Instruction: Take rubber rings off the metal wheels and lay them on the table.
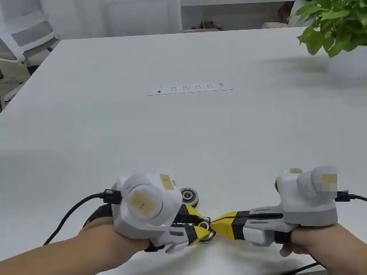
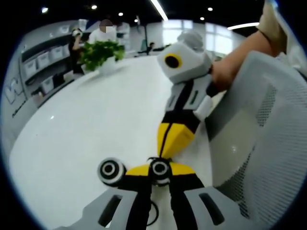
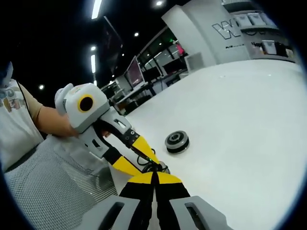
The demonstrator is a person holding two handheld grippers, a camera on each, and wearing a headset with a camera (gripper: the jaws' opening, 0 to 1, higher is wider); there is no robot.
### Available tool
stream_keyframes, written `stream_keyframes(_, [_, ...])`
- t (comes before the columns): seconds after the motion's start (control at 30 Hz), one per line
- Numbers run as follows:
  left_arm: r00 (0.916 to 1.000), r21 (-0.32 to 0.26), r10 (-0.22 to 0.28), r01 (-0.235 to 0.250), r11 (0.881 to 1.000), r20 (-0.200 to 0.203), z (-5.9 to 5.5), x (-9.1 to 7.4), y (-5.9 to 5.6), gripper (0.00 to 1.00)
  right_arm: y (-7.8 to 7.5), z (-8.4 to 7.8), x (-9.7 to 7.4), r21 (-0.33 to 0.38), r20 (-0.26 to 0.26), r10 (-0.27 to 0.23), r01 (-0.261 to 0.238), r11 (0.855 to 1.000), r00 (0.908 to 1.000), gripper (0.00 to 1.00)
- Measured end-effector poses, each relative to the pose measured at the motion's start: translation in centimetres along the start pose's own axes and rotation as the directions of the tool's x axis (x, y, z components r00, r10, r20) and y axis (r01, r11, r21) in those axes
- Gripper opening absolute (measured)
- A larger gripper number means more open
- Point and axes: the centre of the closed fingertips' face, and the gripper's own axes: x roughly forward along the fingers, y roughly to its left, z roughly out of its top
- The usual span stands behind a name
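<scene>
Two wheels in total, both small, round and metal. The clamped wheel (image 2: 159, 169) sits between the yellow-tipped jaws of the left gripper (image 1: 200, 229), and the loose wheel (image 1: 189, 196), with its dark rubber ring (image 3: 177, 145) on, lies flat on the smooth white table (image 1: 229, 132) just beside that gripper's tip. The right gripper (image 1: 223, 225) is held low and level, tip to tip with the left one, its jaws pinched nearly together against the clamped wheel, though I can't tell if they've actually got a ring.
</scene>
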Motion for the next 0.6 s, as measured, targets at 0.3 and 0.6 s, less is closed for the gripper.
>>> stream_keyframes(0.3, [1.0,0.001,-0.001,0.001,1.0,0.001,0.03,0.02,-0.01,0.13,0.06,-0.04,0.09,-0.003,0.003,0.01,-0.01,1.0,0.9999,0.0])
stream_keyframes(0.6, [1.0,-0.004,0.0,0.0,1.0,0.003,0.04,0.05,0.01,0.13,0.47,0.07,0.24,-0.002,0.011,0.031,-0.031,1.0,0.9995,0.0])
